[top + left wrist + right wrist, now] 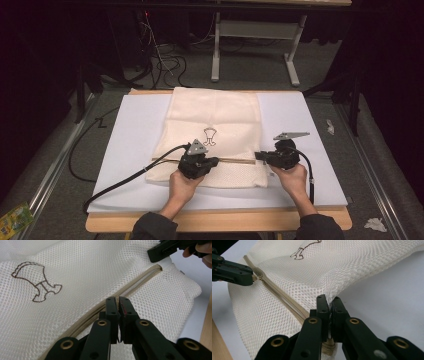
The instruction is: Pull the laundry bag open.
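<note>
A cream mesh bag (pixel 215 112) with a small brown emblem (pixel 210 136) lies flat on the white sheet (pixel 135 150). A beige zipper (pixel 235 160) runs across the bag's near part. My left gripper (pixel 216 161) is shut on the zipper pull (pixel 257 277), near the middle of the zipper (pixel 140 281). My right gripper (pixel 258 156) is shut on the bag's right edge, at the zipper's end, with mesh (pixel 332 272) bunched between its jaws. In the left gripper view the left gripper (pixel 117 300) hides the pull. I cannot tell whether the zipper is open or closed.
The sheet covers a wooden table whose front edge (pixel 225 220) faces the person. Black cables (pixel 120 180) trail off the left side. A desk frame (pixel 255 45) and wires stand on the floor behind. Crumpled paper (pixel 375 224) lies on the floor at the right.
</note>
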Tool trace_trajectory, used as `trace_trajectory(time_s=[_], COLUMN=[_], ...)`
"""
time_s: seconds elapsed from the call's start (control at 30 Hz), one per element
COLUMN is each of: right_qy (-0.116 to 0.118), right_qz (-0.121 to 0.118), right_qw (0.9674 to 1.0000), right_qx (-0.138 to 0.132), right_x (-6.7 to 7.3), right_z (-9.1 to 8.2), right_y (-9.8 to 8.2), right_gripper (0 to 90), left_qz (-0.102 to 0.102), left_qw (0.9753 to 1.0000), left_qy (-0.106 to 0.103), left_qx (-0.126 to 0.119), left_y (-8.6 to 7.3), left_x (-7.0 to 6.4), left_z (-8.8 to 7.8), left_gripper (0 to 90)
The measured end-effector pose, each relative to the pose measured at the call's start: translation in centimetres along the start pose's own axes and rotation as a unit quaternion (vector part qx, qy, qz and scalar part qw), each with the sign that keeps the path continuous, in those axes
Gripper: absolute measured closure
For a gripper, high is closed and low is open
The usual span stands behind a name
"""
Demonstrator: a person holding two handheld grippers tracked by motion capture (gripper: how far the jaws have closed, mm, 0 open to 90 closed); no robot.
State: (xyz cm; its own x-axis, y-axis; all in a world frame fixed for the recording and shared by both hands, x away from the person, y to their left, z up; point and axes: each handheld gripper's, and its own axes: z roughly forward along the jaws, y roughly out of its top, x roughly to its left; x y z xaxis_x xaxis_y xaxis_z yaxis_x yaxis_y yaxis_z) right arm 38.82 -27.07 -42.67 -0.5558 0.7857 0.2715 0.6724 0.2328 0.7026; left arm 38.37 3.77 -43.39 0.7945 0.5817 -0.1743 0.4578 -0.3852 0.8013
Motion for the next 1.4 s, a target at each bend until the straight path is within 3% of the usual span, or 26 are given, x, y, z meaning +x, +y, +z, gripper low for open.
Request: trace_trajectory(time_s=[1.4], right_qy=[-0.010], right_qz=[0.000], right_qw=[1.0000], right_qx=[0.001], right_x=[-0.2], right_z=[-0.1], right_y=[0.0], right_gripper=[88.4], left_qz=[-0.012], left_qw=[0.9999], left_qy=[0.010], left_qx=[-0.005], left_y=[-0.7], left_x=[1.1], left_z=[-1.4], left_gripper=[87.4])
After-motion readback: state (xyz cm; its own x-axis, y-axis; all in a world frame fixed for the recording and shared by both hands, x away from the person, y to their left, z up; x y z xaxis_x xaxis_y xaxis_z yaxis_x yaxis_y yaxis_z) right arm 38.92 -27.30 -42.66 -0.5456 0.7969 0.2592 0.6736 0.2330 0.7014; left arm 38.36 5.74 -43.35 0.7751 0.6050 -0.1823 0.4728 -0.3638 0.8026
